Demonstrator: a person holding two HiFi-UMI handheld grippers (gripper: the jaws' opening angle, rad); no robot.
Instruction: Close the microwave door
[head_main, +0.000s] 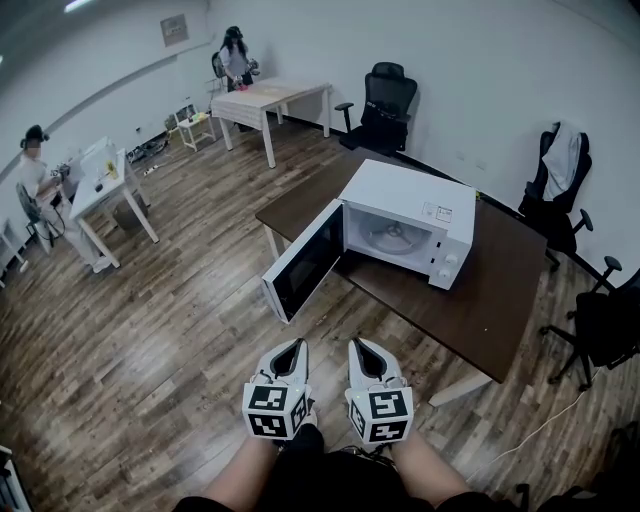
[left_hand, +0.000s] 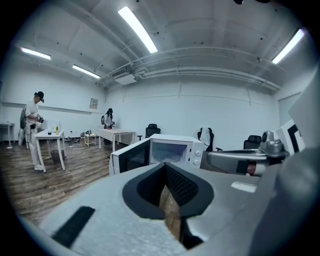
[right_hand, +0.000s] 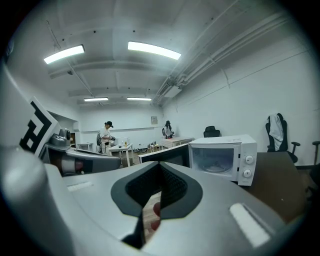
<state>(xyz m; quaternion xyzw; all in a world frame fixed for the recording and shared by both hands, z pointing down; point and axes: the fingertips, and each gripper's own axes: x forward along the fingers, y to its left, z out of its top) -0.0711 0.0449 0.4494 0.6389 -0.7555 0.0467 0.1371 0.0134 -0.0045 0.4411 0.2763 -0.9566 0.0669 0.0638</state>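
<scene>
Left gripper (head_main: 292, 348) and right gripper (head_main: 361, 348), jaws closed and empty, hang well short of the microwave (head_main: 410, 205), so next up is probably reaching its open door (head_main: 300, 262) and pushing it right.

No print reads clearly, even the sticker (head_main: 437, 212) on the microwave (head_main: 395, 188).

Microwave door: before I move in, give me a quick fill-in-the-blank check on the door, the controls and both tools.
1. The microwave door is swung ____, hinged at the left side of the microwave in the head view.
2. The panel beside the cavity carries ____ knobs.
3. The left tool and the right tool both have their jaws ____, with nothing held.

Missing words: open; two; shut
</scene>
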